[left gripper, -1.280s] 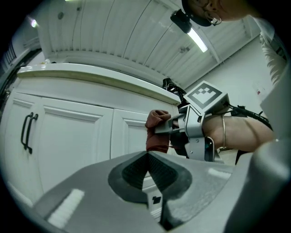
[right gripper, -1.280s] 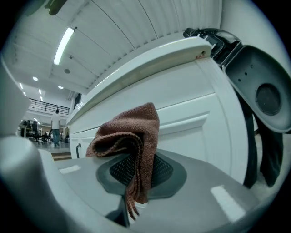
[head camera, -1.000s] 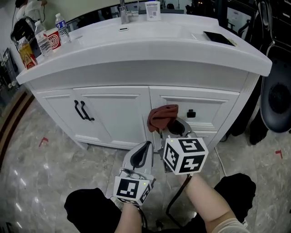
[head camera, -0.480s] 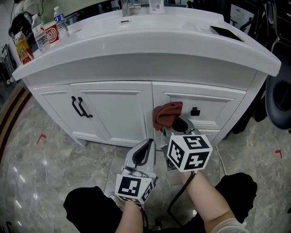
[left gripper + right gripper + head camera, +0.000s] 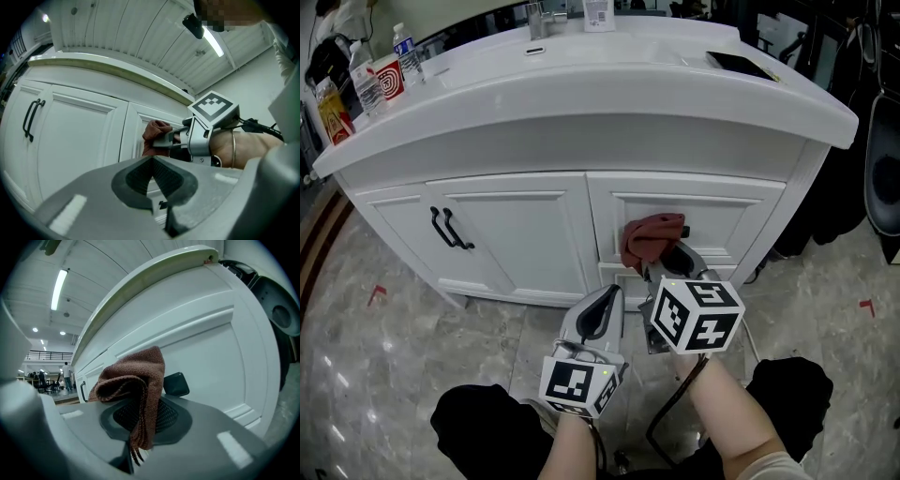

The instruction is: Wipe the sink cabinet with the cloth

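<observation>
The right gripper (image 5: 664,262) has its jaws shut on the reddish-brown cloth (image 5: 652,239), which it holds up at the white drawer front (image 5: 727,220) of the sink cabinet (image 5: 516,234). Only the right gripper view shows the pinch itself: the cloth is folded over the jaws, loose threads hanging below, with a black knob (image 5: 176,384) just behind it. The left gripper (image 5: 600,305) hangs lower, beside the right one and away from the cabinet. Its own view shows its jaws closed together with nothing between them, and it sees the cloth from the side. The head view alone shows the bench top, with a tap (image 5: 534,19) and bottles (image 5: 401,49), and both black door handles (image 5: 445,228).
</observation>
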A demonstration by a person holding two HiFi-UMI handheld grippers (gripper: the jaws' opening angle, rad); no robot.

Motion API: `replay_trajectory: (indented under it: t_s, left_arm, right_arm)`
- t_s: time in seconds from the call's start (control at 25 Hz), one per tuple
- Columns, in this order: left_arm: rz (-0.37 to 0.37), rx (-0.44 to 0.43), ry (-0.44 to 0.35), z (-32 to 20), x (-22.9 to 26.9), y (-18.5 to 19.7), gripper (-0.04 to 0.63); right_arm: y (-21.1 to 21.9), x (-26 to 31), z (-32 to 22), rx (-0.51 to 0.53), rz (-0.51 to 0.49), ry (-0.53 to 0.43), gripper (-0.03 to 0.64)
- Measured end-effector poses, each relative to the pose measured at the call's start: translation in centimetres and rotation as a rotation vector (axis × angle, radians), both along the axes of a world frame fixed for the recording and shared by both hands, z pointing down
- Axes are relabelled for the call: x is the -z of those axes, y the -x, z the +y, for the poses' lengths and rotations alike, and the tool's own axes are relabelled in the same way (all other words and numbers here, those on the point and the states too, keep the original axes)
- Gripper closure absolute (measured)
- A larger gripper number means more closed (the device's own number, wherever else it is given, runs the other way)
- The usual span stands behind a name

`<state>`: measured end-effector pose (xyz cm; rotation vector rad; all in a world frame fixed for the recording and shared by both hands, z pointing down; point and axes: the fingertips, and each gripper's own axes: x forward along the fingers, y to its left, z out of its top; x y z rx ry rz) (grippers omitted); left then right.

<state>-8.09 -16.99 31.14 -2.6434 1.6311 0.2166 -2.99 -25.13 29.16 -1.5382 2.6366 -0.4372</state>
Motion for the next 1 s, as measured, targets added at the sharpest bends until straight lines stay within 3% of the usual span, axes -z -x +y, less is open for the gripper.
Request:
replay_trajectory:
  t_s: [0.44,0.72,1.0]
  left_arm:
    - [0.004,-0.059,-0.002,0.0,0.0,-3.4,0.595]
    - [-0.001,-0.075,0.001,-0.1,0.1,-4.3,0.595]
    - [0.000,-0.078,0.010,-0.5,-0.5,-4.6,0.595]
  right_arm:
    - [-5.3,0.9,1.5,-0.036,-0.017,0.014,0.537]
    - [-7.0,1.1,1.2,-0.052,0.033,0.010,0.535]
    - [-10.2,0.6,-0.7,-0.126,-0.021,0.036,0.538]
